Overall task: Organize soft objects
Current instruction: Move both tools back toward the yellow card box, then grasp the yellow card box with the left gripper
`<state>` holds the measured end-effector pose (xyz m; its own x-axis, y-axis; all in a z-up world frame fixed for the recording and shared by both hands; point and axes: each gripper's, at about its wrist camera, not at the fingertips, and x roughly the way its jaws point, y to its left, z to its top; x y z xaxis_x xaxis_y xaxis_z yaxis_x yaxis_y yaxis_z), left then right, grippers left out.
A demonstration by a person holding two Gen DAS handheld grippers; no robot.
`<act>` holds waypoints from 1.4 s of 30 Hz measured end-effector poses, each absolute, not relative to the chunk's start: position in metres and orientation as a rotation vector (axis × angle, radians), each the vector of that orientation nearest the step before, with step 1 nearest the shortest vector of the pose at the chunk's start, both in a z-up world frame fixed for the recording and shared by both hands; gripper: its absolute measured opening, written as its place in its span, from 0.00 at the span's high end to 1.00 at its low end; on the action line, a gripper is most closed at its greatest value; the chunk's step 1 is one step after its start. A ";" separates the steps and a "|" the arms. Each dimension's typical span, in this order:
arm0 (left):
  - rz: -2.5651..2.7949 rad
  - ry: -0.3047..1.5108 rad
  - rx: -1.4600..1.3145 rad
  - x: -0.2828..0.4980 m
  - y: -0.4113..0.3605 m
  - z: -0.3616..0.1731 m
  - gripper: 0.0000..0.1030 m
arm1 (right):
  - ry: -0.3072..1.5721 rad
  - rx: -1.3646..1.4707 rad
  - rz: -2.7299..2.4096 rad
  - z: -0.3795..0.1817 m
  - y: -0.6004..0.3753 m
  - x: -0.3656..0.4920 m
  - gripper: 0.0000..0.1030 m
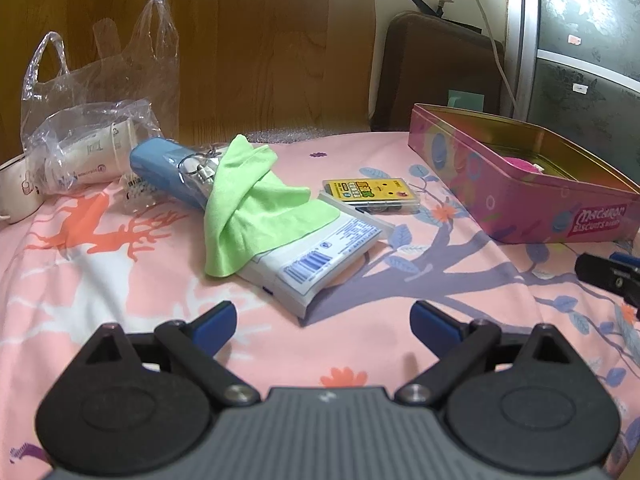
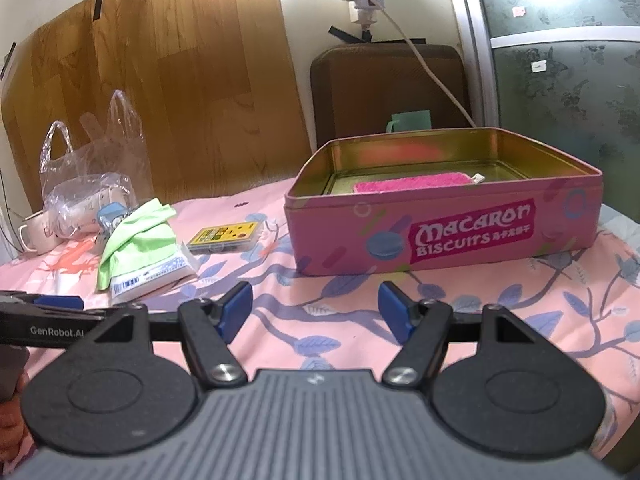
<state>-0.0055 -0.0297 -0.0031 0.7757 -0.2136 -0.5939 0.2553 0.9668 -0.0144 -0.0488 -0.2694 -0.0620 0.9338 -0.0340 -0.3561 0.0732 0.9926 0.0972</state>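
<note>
A light green cloth (image 1: 252, 204) lies draped over a white tissue pack (image 1: 320, 264) and a blue case (image 1: 164, 170) on the pink floral bedsheet. It also shows in the right wrist view (image 2: 136, 236). An open pink biscuit tin (image 1: 532, 196) stands at the right and holds a pink sponge cloth (image 2: 412, 182). My left gripper (image 1: 322, 322) is open and empty, just short of the tissue pack. My right gripper (image 2: 316, 306) is open and empty, in front of the tin (image 2: 440, 232).
A yellow card case (image 1: 372, 196) lies between the cloth and the tin. A clear plastic bag (image 1: 92, 120) with white items and a white mug (image 1: 14, 188) stand at the far left. A wooden board and a brown cushion (image 2: 388, 92) lean behind the bed.
</note>
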 end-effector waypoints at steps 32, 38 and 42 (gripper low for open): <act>-0.310 0.571 -0.198 -0.005 0.009 -0.005 0.05 | 0.453 -0.143 0.197 -0.043 -0.205 0.070 0.42; -0.320 0.562 -0.230 -0.002 0.014 -0.006 0.05 | 0.575 -0.458 0.251 -0.045 -0.181 0.138 0.42; -0.327 0.549 -0.259 -0.003 0.018 -0.006 0.05 | 0.684 -0.525 0.279 -0.041 -0.185 0.161 0.34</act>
<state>-0.0028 0.0182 -0.0059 0.8039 -0.3697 -0.4659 0.2332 0.9165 -0.3249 0.1610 -0.1855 -0.0411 0.7457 0.0745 -0.6621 -0.4097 0.8349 -0.3674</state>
